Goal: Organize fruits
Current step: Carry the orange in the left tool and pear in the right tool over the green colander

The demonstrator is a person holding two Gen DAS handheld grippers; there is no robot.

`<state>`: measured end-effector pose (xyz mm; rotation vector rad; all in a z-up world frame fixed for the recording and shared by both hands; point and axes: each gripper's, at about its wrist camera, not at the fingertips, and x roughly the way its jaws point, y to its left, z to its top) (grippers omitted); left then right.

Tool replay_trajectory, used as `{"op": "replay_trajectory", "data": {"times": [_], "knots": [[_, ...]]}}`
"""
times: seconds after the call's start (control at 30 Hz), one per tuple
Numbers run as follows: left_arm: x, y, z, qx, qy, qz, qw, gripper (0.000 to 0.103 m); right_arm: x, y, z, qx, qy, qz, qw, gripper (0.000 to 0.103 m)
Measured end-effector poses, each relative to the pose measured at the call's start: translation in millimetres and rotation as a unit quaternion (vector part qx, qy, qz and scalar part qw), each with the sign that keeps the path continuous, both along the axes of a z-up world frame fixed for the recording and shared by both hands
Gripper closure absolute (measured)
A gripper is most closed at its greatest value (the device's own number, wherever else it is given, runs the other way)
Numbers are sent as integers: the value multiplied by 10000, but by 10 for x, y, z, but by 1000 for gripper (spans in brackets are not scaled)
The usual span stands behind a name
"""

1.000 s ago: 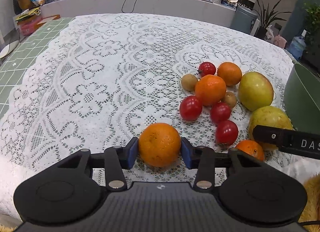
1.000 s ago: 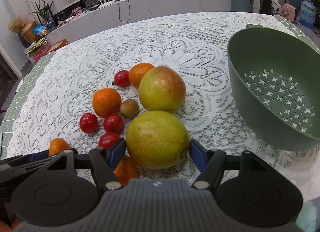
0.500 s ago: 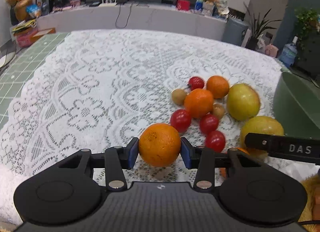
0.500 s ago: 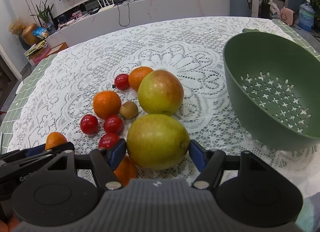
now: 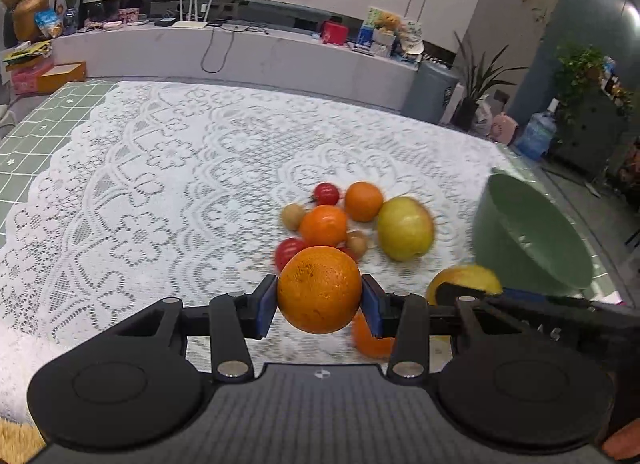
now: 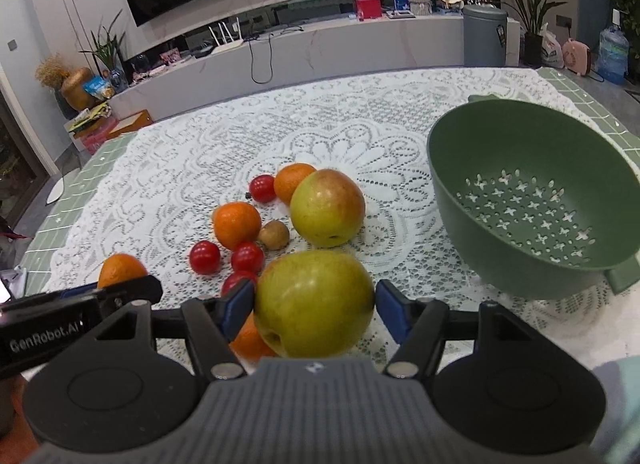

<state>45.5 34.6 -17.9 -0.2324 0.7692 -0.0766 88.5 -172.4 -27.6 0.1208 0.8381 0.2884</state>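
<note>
We're holding 2 fruits off the bench: left claw (image 5: pixel 319 299) is clamping an orange (image 5: pixel 319 288), right claw (image 6: pixel 315 304) has been closing and is gripping a green apple (image 6: pixel 315 303). The green colander (image 6: pixel 532 199) is sitting ahead and to the right of both, w/ the right claw nearer, so prob. the apple goes in 1st.
</note>
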Motion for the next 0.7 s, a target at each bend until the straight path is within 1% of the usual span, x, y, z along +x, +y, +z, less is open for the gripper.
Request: {"op": "replay_trajectory", "data": {"times": [0.13,0.3,0.5,0.63,0.7], "knots": [[-32,-139,147,4,-98,-192,9998,54,-113,-144,128,46,-67,36,10000,39],[-20,-392,318,-2,-229,-513,9984,54,-224,-395,347,57,-274,48,9996,40],[64,-799,476,116,-341,-1003,9943,54,-206,-807,569,-245,-437,-57,9987,40],[180,-1058,523,83,-361,-1346,9902,54,-133,-1080,645,-547,-495,-156,9972,40],[250,-1167,515,107,-335,-1464,9886,54,-79,-1189,658,-613,-478,-195,9968,40]]}}
